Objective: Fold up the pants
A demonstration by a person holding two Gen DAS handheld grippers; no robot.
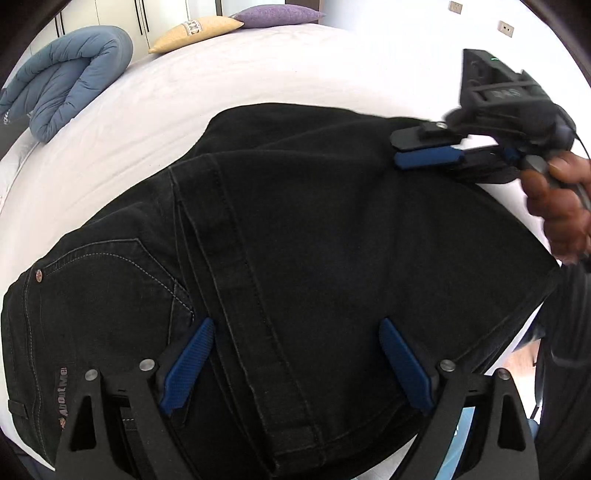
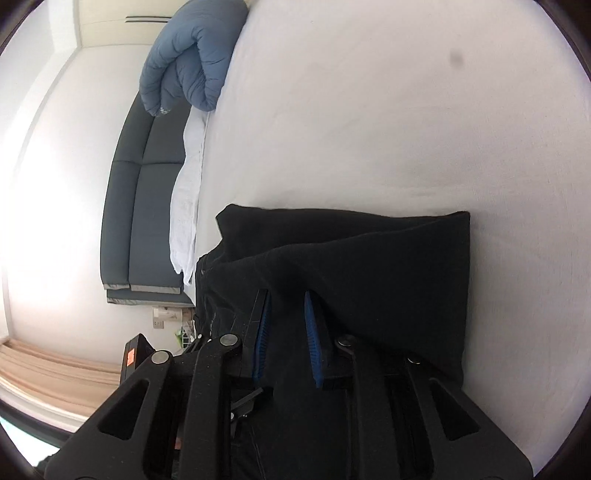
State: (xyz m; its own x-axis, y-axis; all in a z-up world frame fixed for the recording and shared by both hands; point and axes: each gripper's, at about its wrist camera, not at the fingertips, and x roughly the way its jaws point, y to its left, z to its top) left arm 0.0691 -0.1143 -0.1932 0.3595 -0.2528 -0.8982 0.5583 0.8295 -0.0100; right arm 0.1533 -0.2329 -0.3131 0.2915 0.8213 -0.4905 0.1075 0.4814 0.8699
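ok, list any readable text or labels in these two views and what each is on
"About Me": stitched logo on the black pants, near the waistband at; last characters uncertain.
Raised lettering on the right gripper body at: too blurred to read.
Patterned patch on the yellow pillow: not legible.
Right wrist view: none.

Bare sheet point(image 1: 258, 74) beyond pants point(image 1: 295, 221); duvet point(image 1: 74, 74) far corner.
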